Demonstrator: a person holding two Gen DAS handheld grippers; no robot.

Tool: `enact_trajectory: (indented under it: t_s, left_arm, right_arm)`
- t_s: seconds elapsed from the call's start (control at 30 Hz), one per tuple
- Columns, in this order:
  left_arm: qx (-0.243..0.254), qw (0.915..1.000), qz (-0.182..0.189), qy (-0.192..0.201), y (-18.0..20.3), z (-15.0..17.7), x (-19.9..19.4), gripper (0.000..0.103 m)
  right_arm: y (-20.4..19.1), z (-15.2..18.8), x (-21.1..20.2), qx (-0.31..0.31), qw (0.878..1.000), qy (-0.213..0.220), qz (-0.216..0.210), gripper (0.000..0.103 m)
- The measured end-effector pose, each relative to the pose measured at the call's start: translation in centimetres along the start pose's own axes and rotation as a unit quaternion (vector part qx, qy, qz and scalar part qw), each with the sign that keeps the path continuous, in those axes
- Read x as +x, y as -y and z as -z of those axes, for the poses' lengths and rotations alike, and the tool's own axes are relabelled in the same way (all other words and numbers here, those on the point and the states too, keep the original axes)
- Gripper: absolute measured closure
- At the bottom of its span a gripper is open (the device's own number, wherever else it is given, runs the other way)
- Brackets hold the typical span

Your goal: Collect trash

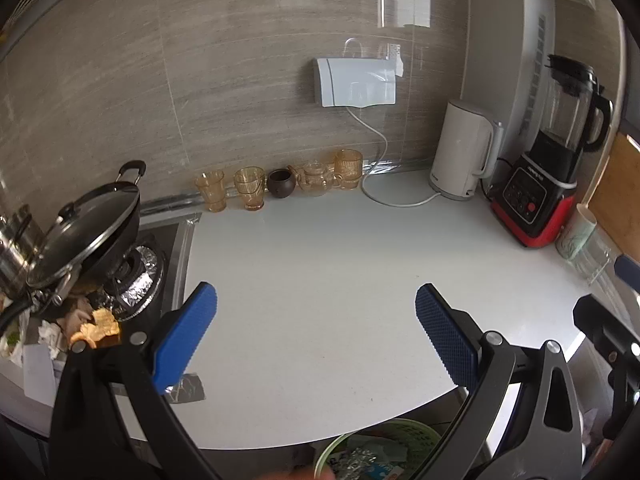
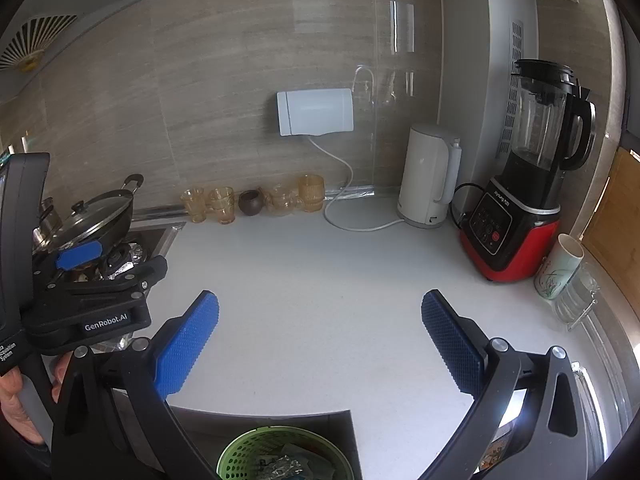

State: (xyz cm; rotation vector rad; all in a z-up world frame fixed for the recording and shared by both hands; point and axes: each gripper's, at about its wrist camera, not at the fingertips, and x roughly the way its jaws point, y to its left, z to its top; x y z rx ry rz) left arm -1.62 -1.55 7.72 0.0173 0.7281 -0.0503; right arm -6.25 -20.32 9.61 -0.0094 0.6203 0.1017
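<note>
Both grippers hang above a white countertop [image 1: 320,280] with their blue-padded fingers spread wide and nothing between them: the left gripper [image 1: 316,328] in its own wrist view, the right gripper [image 2: 320,336] in the other. The green trash basket [image 2: 244,452] sits below the counter's front edge at 6 o'clock in the right wrist view, with crumpled foil and wrappers [image 2: 284,466] inside; its rim also shows at the bottom of the left wrist view. At 9 o'clock in the left view, food scraps and crumpled paper [image 1: 96,328] lie just beside the stove burner, under a lidded black wok [image 1: 88,232]. Along the back wall at 12 o'clock stand amber glasses [image 1: 248,188], and toward 2 o'clock a white kettle [image 1: 464,152] and a red-based blender [image 1: 548,176].
</note>
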Motion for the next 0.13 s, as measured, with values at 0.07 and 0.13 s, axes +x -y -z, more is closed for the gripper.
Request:
enact_trajectory:
  t_s: [0.07,0.13]
  left_arm:
    - [-0.001,1.0,0.003,-0.002,-0.04,-0.04,0.11,0.008]
    - [0.0,1.0,0.003,-0.004,-0.13,-0.06,0.36,0.008]
  right_arm:
    - [0.0,-0.03,0.18,0.001,1.0,-0.002,0.0,0.002]
    - [-0.02,-0.08,0.4,0.001,1.0,-0.004,0.001,0.002]
